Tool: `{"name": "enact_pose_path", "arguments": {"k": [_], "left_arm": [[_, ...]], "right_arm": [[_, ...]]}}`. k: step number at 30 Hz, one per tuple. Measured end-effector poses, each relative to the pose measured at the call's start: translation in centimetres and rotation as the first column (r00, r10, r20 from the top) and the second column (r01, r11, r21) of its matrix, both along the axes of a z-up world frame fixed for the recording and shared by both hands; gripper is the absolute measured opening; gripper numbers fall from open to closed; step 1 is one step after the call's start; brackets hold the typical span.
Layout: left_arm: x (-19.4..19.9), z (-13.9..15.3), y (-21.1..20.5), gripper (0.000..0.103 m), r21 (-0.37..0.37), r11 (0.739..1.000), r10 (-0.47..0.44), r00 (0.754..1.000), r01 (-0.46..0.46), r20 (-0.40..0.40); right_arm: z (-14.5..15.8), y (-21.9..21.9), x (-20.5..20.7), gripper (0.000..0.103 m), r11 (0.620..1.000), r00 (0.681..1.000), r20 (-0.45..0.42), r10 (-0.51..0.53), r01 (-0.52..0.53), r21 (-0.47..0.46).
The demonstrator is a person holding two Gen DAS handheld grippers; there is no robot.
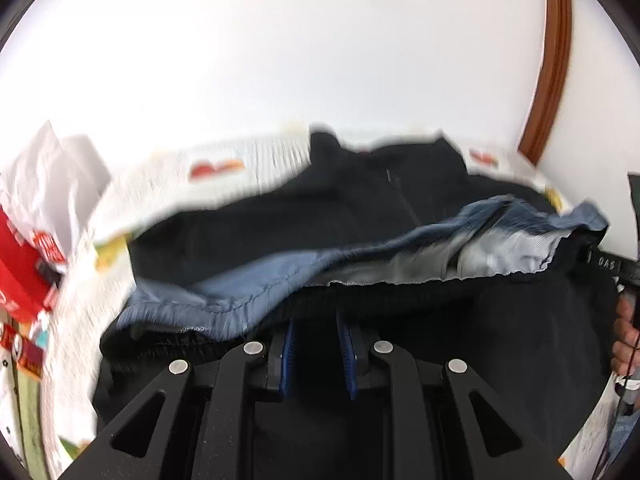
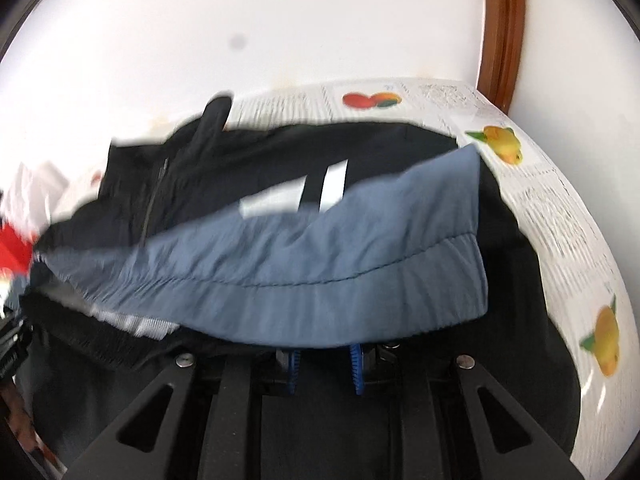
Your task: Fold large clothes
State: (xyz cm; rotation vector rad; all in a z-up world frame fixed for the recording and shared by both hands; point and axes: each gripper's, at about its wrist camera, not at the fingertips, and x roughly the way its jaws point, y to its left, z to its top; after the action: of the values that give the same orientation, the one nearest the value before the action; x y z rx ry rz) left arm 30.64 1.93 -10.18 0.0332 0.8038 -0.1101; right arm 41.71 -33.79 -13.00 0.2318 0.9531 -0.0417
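At the far left of the left wrist view, a red and white package (image 1: 24,264) sits at the edge of a white tablecloth printed with fruit (image 1: 216,170). Next comes the black jacket (image 1: 280,216), spread across the cloth with its zip running up toward the collar; its blue-grey lining (image 1: 256,284) is turned outward along the raised hem. The left gripper (image 1: 316,338) meets that hem from below, blue pads (image 1: 289,344) narrowly spaced with the black edge running between their tips (the fabric hides the tips, so I cannot tell whether they actually pinch it). At the right edge, the person's hand (image 1: 626,340) grips the other tool.

In the right wrist view the jacket (image 2: 280,152) shows white stripes on its chest, and the lining (image 2: 320,264) drapes as a broad flap over the right gripper (image 2: 324,354). Its pads (image 2: 354,368) stand slightly apart, tips buried under the flap; the grasp cannot be judged. Yellow fruit prints (image 2: 502,144) dot the cloth (image 2: 568,216) at right, and a brown wooden frame (image 2: 502,36) rises against the wall.
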Motion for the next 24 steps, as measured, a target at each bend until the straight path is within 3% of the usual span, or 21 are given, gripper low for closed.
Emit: {"name": "enact_pose_path", "arguments": {"k": [6, 15, 20, 24], "left_arm": [[1.8, 1.1, 1.6, 0.022, 0.029, 0.999, 0.037, 0.999, -0.038, 0.033], [4.4, -4.5, 4.6, 0.023, 0.030, 0.992, 0.125, 0.986, -0.122, -0.114], [5.6, -5.3, 2.6, 0.036, 0.053, 0.995, 0.093, 0.990, -0.088, -0.108], [6.9, -5.8, 0.6, 0.039, 0.074, 0.994, 0.081, 0.992, -0.074, -0.098]], "right_arm": [[1.7, -0.5, 2.8, 0.021, 0.997, 0.996, 0.088, 0.001, 0.006, -0.072], [-2.3, -2.3, 5.7, 0.021, 0.988, 1.000, 0.011, -0.001, 0.003, -0.153], [-3.1, -3.5, 6.1, 0.021, 0.988, 1.000, 0.011, 0.007, -0.005, -0.156], [-3.3, -4.4, 6.8, 0.021, 0.982, 1.000, 0.009, 0.015, -0.013, -0.186]]}}
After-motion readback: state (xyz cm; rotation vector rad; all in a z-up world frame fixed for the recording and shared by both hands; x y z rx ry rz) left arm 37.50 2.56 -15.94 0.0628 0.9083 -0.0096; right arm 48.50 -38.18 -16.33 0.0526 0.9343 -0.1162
